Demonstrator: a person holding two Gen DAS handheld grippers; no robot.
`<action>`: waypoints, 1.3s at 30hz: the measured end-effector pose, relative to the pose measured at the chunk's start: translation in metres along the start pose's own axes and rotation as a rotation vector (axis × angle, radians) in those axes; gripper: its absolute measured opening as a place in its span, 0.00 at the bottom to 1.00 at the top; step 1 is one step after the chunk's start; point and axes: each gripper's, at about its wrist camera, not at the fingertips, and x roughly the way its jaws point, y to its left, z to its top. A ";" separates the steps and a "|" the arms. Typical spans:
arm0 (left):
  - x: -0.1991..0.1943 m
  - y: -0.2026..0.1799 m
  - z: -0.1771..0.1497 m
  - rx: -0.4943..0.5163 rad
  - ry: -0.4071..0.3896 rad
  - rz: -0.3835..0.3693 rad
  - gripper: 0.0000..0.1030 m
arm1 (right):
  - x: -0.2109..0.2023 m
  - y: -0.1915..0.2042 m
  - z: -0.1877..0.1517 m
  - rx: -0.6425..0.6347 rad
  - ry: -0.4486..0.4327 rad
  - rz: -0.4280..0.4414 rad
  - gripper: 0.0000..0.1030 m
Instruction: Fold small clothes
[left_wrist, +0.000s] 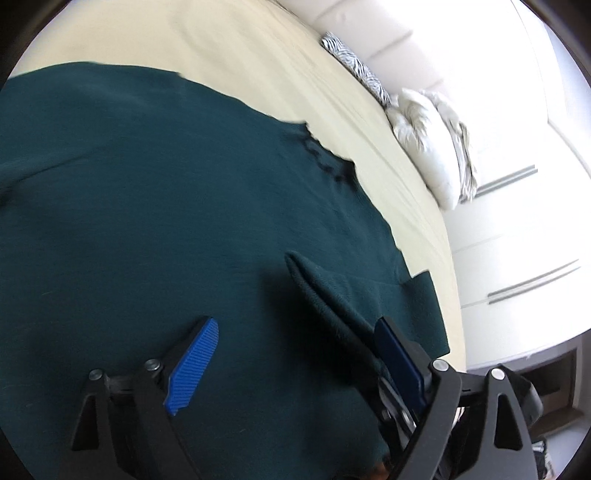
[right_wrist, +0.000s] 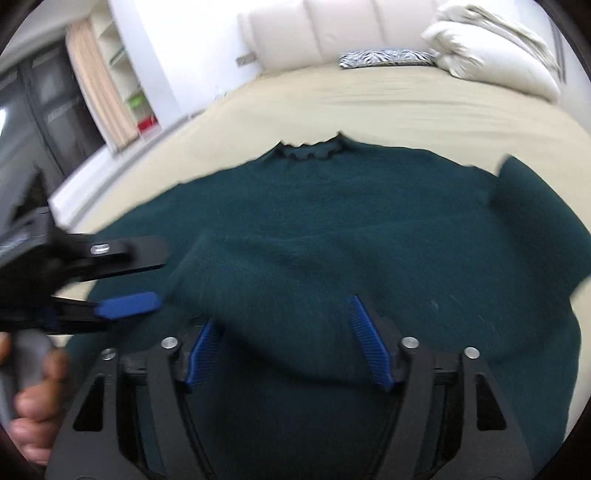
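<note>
A dark green knit sweater (right_wrist: 332, 221) lies spread on a beige bed (right_wrist: 369, 107), its ruffled collar (right_wrist: 310, 149) pointing away. It also fills the left wrist view (left_wrist: 147, 203). A sleeve is folded across the body. My left gripper (left_wrist: 299, 343) is open right over the sweater, with a raised fold of the sleeve (left_wrist: 325, 291) lying against its right finger. It also shows at the left of the right wrist view (right_wrist: 125, 304). My right gripper (right_wrist: 284, 343) is open, its blue pads (right_wrist: 369, 343) straddling a bunched fold of the sweater.
White pillows (right_wrist: 491, 48) and a zebra-print cushion (right_wrist: 384, 57) lie at the padded headboard (right_wrist: 332, 33). White wardrobe doors (left_wrist: 517, 240) stand beside the bed. A curtain and shelves (right_wrist: 110, 85) stand at the left, with a dark door beside them.
</note>
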 end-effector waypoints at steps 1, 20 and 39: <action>0.004 -0.004 0.001 0.004 0.008 0.002 0.85 | -0.008 0.006 -0.014 0.016 0.004 0.009 0.67; -0.016 -0.026 0.058 0.110 -0.139 0.091 0.08 | -0.016 -0.194 -0.045 0.812 -0.097 0.296 0.67; 0.017 0.032 0.063 0.096 -0.099 0.152 0.14 | 0.049 -0.298 -0.021 1.051 -0.242 0.309 0.37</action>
